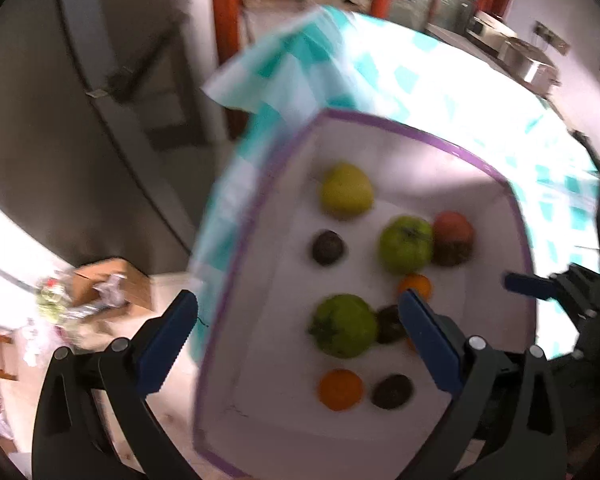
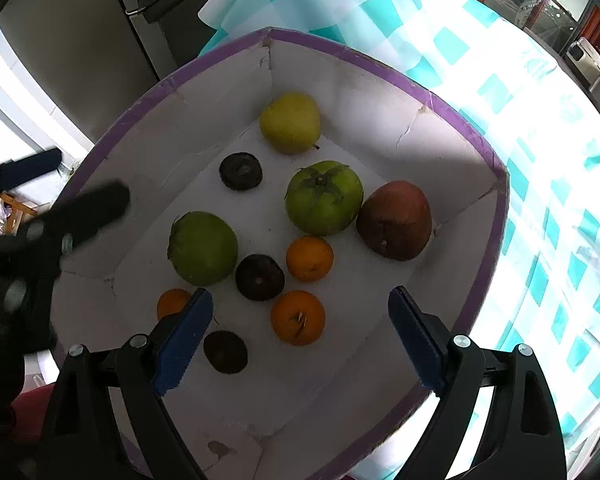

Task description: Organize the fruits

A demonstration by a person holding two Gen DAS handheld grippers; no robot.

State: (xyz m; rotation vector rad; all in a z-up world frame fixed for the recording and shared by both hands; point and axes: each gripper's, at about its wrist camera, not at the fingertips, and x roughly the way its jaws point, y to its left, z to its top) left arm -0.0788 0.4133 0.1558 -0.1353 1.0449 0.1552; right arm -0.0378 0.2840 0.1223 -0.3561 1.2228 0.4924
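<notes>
The fruits lie loose in the purple-rimmed box (image 2: 496, 216) on the checked table (image 2: 540, 160). I judge the nearest orange (image 2: 298, 317) firm, round, roll-prone; I'd pinch across its middle. My right gripper (image 2: 300, 340) and left gripper (image 1: 296, 340) hang spread, empty.

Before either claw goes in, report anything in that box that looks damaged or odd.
The box has cracked, torn corners, clearest at the far corner and along the right wall. The red fruit has a dark brown patch on its lower side, possibly a bruise. The rest of the fruit looks sound. Both claws are open and empty.
</notes>
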